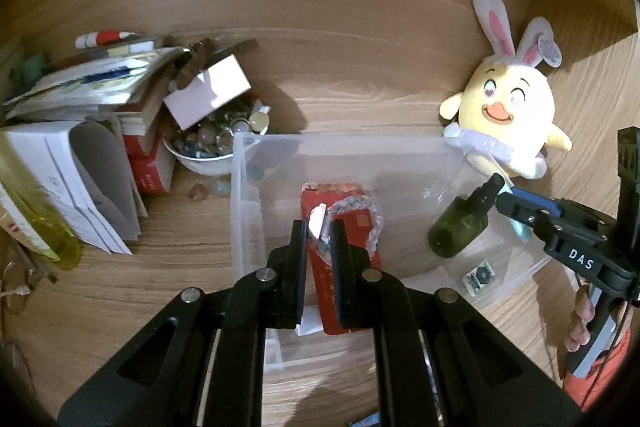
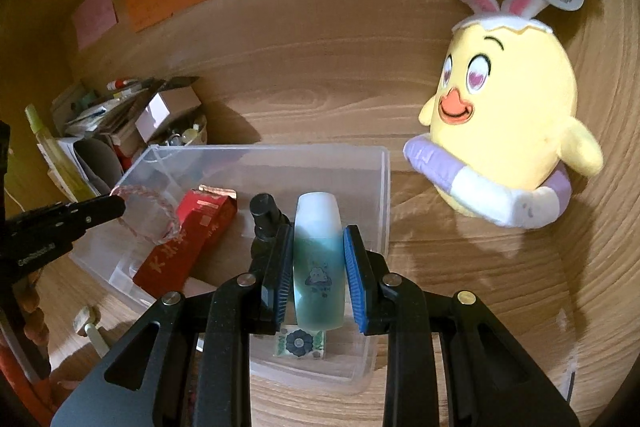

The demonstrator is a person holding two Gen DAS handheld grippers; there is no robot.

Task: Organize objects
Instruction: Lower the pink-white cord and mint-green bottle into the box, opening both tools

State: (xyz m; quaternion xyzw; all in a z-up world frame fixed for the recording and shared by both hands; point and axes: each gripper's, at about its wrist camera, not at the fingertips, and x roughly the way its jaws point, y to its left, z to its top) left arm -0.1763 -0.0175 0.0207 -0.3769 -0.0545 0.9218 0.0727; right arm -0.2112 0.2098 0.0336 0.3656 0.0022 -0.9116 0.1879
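Observation:
A clear plastic bin (image 1: pixel 248 195) (image 2: pixel 376 195) sits on the wooden desk. In it lie a red box (image 1: pixel 352 267) (image 2: pixel 192 247), a dark green bottle (image 1: pixel 456 227) with a black cap (image 2: pixel 264 211), and a small floral tile (image 2: pixel 300 343). My left gripper (image 1: pixel 320 227) is shut on a braided bracelet (image 1: pixel 372 223) (image 2: pixel 148 215) and holds it above the red box. My right gripper (image 2: pixel 318 239) (image 1: pixel 504 195) is shut on a teal bottle with a white cap (image 2: pixel 318 259), held over the bin's right side.
A yellow chick plush with bunny ears (image 1: pixel 504 107) (image 2: pixel 508 123) leans on the back wall right of the bin. A bowl of marbles (image 1: pixel 208 147), a white box (image 1: pixel 208 91), stacked books and papers (image 1: pixel 80 131) and a yellow-green bottle (image 1: pixel 36 211) crowd the left.

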